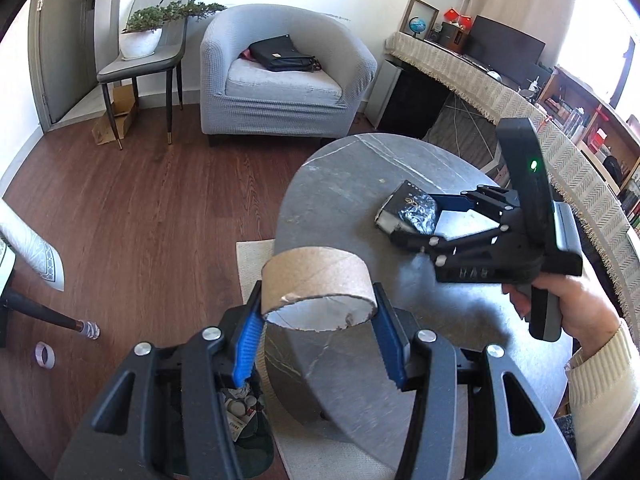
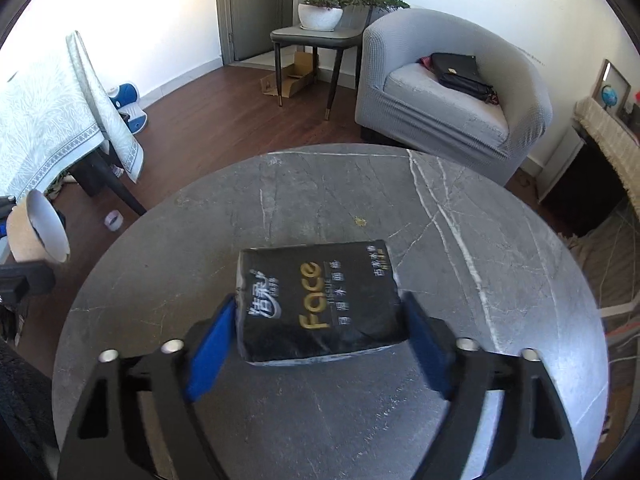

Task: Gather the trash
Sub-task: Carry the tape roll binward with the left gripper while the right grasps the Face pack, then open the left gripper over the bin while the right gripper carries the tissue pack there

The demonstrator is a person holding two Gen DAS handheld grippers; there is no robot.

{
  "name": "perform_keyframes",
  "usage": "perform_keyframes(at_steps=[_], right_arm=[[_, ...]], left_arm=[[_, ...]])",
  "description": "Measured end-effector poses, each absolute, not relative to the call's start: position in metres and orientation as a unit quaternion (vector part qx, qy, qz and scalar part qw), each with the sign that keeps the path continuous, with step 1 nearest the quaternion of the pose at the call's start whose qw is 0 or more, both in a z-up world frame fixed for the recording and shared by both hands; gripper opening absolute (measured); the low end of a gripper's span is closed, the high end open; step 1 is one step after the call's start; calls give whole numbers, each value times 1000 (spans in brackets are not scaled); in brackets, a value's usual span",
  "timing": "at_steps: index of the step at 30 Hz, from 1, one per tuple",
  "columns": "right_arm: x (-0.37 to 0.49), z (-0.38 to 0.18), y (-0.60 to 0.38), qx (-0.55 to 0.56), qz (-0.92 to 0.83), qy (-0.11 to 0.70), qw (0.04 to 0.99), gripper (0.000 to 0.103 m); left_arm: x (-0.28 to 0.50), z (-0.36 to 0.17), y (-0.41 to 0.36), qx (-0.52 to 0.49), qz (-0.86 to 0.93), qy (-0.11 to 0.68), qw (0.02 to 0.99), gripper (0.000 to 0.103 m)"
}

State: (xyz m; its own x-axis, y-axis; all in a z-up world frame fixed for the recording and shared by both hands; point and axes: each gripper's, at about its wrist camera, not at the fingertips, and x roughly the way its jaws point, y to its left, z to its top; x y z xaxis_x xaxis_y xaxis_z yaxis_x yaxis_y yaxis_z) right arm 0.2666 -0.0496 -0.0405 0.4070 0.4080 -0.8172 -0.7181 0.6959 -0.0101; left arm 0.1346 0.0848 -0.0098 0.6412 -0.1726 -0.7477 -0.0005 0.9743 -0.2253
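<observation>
My left gripper (image 1: 320, 312) is shut on a brown cardboard tape roll core (image 1: 316, 280) and holds it above the left edge of the round grey marble table (image 1: 340, 176), over a trash bin (image 1: 240, 408) on the floor. The core also shows at the left edge of the right wrist view (image 2: 34, 228). My right gripper (image 2: 320, 320) has its blue pads on both sides of a black tissue pack (image 2: 316, 300) lying on the table (image 2: 280, 184). The same gripper (image 1: 394, 222) and pack (image 1: 408, 206) show in the left wrist view.
A grey armchair (image 1: 280, 80) with a black bag stands beyond the table. A chair (image 1: 140, 64) holds a potted plant. A small tape roll (image 1: 45, 355) lies on the wooden floor. A cloth-covered table (image 2: 44, 120) is at the left, a long cloth-covered desk (image 1: 500, 92) at the right.
</observation>
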Motion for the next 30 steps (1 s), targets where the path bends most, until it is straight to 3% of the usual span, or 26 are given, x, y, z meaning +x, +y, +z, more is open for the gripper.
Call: perform_keyframes(at_steps=[17,30], right_arm=[[226,-12,-3,-109,407,426,801,73],[184,-7,66,-104,440,434,779,73]], left_arm=[[95,-40,152,-90,8,455,886,54],[76,-105,183,-119,13,519,847,54]])
